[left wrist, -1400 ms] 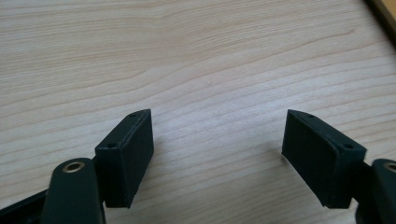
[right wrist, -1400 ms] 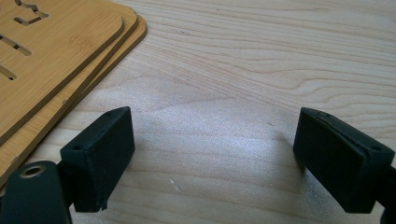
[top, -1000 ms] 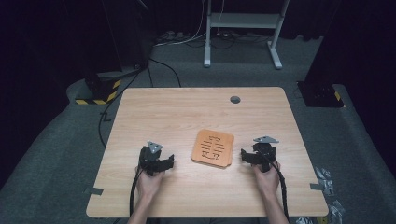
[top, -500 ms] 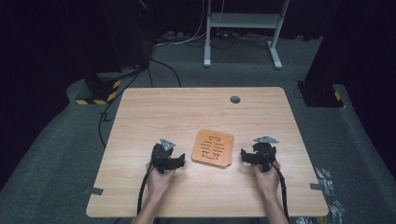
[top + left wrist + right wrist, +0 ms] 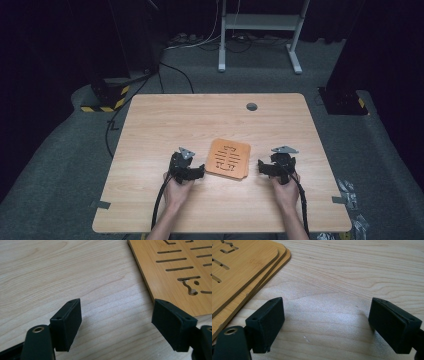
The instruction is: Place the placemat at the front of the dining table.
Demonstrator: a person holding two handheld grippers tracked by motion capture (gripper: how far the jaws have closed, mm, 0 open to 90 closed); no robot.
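A stack of thin square bamboo boards (image 5: 228, 158) with cut slots lies flat near the table's middle front. My left gripper (image 5: 199, 172) rests just left of the stack, jaws wide open and nothing between them; its own view shows the top board (image 5: 175, 270) at the upper right, with one pad close to the board's edge. My right gripper (image 5: 262, 167) sits just right of the stack, also open and holding nothing. In the right gripper view the layered boards (image 5: 239, 267) lie at the upper left, apart from the left pad.
The light wooden table (image 5: 165, 120) has a grey cable grommet (image 5: 251, 106) near its far edge. Tape tabs stick to the front left and right edges. Black cables trail from both grippers toward the person. A white stand and cables sit on the grey floor behind.
My left gripper has slid to the right, from well left of the boards to right beside their left edge. The right gripper has stayed put.
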